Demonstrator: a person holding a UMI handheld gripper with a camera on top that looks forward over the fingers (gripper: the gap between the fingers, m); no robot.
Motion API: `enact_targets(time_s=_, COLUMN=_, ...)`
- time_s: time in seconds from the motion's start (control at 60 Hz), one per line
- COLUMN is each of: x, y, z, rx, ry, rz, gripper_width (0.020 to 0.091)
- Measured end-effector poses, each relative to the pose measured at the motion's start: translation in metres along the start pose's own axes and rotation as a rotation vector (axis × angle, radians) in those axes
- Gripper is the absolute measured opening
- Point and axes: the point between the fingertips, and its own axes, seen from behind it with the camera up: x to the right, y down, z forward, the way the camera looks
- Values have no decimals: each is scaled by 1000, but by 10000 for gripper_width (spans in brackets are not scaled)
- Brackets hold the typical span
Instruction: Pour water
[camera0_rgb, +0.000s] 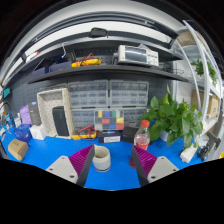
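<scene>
A white cup (101, 158) stands upright on the blue table (115, 172), just inside my left finger's purple pad (82, 159). A clear bottle with a red cap and pink liquid (142, 137) stands upright behind the tip of my right finger (143, 162). My gripper (112, 160) is open and low over the table. The cup sits between the fingers, near the left one, with a wide gap to the right one. Nothing is held.
A green potted plant (178, 118) stands right of the bottle. A colourful box (109, 123) sits at the back, below drawer cabinets (106, 94). A white appliance (55, 111) and small items (20, 148) lie at the left. Shelves (100, 68) run above.
</scene>
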Motion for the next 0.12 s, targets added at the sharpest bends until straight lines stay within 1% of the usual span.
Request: enact_targets(time_s=0.117, x=-8, y=6, z=-6, rx=-6, ry=-7, rz=6, gripper_width=746)
